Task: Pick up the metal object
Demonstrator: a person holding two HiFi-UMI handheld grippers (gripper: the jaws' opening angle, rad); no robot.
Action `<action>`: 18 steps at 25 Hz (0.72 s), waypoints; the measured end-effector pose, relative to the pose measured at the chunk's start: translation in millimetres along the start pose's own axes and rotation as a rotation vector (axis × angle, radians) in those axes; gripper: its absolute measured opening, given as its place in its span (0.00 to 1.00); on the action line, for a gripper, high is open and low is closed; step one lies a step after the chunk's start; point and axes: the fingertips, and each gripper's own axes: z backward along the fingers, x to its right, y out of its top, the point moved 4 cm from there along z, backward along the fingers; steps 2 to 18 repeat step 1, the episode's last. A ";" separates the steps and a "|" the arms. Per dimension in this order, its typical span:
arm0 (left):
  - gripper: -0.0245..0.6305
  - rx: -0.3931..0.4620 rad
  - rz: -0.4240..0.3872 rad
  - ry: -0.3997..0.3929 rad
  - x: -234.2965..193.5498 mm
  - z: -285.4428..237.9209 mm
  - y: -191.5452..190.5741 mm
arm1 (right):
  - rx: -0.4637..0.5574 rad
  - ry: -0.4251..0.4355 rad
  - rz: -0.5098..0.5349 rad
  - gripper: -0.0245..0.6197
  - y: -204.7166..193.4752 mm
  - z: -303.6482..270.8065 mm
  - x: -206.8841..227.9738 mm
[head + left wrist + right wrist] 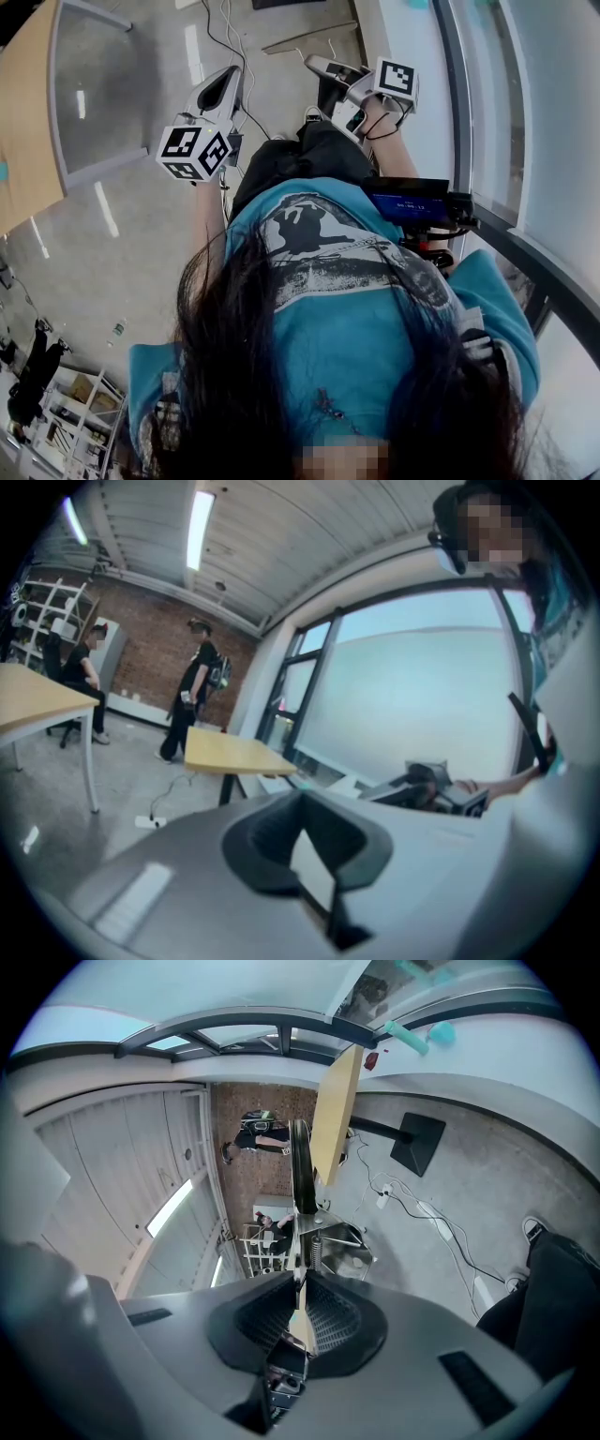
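A: Between the right tongs (300, 1314): the metal object (337, 1246), pads closed on its thin edge, its long axis running straight out ahead.

B: And the left tongs (305, 844)?

A: Slightly parted, nothing in them, off to the side of the right pair. The object hangs in the air, well apart from the table (334, 1119). I judge the pickup made.
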 end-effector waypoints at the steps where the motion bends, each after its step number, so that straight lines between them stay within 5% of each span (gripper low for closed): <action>1: 0.04 0.001 0.001 -0.001 0.1 0.3 -1.9 | 0.001 0.000 0.000 0.10 -0.8 -0.1 1.7; 18: 0.04 0.001 0.001 -0.001 0.1 0.3 -1.9 | 0.001 0.000 0.000 0.10 -0.8 -0.1 1.7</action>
